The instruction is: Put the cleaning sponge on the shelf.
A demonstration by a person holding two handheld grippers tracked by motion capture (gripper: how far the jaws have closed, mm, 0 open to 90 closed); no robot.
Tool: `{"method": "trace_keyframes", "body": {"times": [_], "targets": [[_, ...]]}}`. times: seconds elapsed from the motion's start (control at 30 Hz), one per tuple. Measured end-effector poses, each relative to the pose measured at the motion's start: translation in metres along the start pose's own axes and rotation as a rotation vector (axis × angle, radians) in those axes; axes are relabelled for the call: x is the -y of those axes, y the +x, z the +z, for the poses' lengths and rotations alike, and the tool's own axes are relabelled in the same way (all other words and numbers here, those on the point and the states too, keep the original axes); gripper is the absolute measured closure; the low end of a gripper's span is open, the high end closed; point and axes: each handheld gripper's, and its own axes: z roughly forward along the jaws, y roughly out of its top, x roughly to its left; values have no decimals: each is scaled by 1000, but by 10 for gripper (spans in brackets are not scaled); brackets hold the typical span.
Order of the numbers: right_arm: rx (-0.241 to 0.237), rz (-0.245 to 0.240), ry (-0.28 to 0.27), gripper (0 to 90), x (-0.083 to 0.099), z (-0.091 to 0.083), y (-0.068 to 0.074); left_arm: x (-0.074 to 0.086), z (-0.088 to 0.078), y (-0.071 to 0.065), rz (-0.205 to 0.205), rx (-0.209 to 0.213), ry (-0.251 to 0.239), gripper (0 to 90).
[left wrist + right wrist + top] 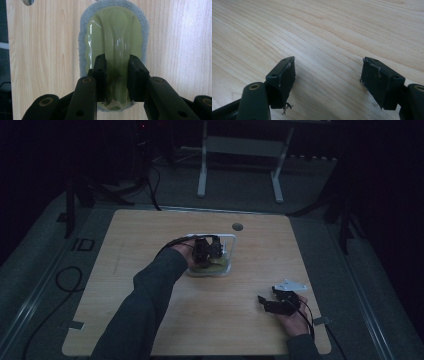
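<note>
A scrubber [112, 27] with a glossy green translucent handle and a grey scouring pad [83, 32] under it lies lengthwise over the wooden table. My left gripper [116, 58] is shut on the raised ridge of its handle, one black jaw on each side. In the high view the left gripper [207, 251] sits at the table's middle, over the pale-rimmed greenish scrubber [217, 266]. My right gripper [265, 304] rests near the front right of the table in a hand. It [328, 63] stands open, and bare wood lies between its jaws.
A round cable hole [237, 226] sits in the tabletop just behind the scrubber. Beyond the table's far edge stand the white legs of another desk [202, 165]. Black cables [65, 280] lie on the floor at the left.
</note>
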Motion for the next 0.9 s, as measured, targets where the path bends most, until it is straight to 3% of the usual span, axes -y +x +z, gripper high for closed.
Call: {"method": "trace_keyframes", "body": {"times": [0.13,0.5,0.9], "targets": [[0,-1,0,271,0,0,0,-3,4,1,4,0,-3,717],[1,-2,-1,271,0,0,0,-5,18,4,18,7,51,716],[0,1,1,270,0,0,0,-6,26,4,29,-15,82,716]]}}
